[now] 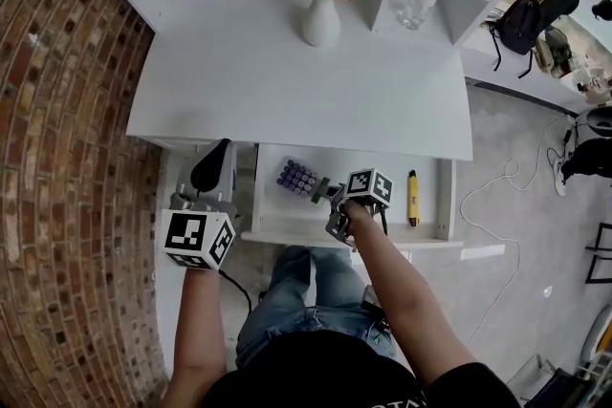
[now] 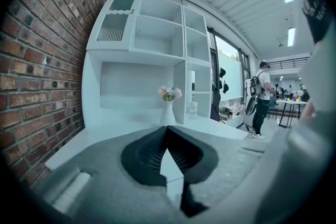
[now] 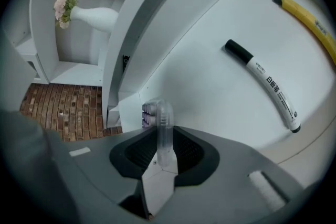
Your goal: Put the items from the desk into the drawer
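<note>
The desk's drawer (image 1: pixel 287 234) stands pulled out under the white desktop (image 1: pixel 287 81). In it are a rack of purple-capped tubes (image 1: pixel 296 177), (image 3: pixel 148 113), a yellow marker (image 1: pixel 413 197), (image 3: pixel 310 18) and a white marker with a black cap (image 3: pixel 265 84). My right gripper (image 1: pixel 323 189), (image 3: pixel 164 141) reaches down into the drawer beside the rack, shut on a clear plastic tube (image 3: pixel 164 118) that stands up between its pads. My left gripper (image 1: pixel 220 150), (image 2: pixel 167 129) hovers left of the drawer, shut and holding nothing, pointing at the desk.
A white vase of pink flowers (image 1: pixel 321 19), (image 2: pixel 167 112) stands at the back of the desktop. Glassware (image 1: pixel 416 7) sits on the shelf unit to the right. A brick wall (image 1: pixel 67 158) runs along the left. A person with a backpack (image 2: pixel 260 97) stands far off.
</note>
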A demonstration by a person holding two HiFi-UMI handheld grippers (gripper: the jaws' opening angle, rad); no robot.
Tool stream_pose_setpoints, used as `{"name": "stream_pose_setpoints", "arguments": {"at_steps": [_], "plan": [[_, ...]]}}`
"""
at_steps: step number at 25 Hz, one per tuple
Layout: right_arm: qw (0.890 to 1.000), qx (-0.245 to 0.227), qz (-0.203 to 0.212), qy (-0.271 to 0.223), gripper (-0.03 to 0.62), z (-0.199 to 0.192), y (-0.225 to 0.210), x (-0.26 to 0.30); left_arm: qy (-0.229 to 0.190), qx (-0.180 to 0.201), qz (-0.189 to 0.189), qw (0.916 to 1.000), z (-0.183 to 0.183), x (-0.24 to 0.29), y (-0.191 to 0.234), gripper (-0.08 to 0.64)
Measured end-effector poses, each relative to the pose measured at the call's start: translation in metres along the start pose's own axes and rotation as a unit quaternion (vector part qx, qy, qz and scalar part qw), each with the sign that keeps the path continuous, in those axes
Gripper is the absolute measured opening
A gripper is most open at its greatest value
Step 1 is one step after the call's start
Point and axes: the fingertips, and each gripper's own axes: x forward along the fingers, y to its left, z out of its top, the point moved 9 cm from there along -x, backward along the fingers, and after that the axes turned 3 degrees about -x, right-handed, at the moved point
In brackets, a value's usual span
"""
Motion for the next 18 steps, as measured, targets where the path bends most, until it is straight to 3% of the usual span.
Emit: {"name": "stream_pose_setpoints", "arguments": {"at_steps": [6,15,18], "plan": [[1.0,-0.006,-0.011,-0.001,0.1,0.003,-0.008,0.009,0.006,0.008,0.006,0.9999,-0.002,-0.002,0.002,-0.002],[0.986,-0.091,-0.138,-0.018,0.132,0.0,-0.01,0.015,0.017,0.009,0.014,0.9997,-0.008,-0.006,0.001,-0.002],[0.975,-0.127,-0.18,-0.017,0.205,0.001,-0.008,0.013,0.02,0.011,0.016,0.9996,-0.008,-0.007,0.001,-0.002]]}}
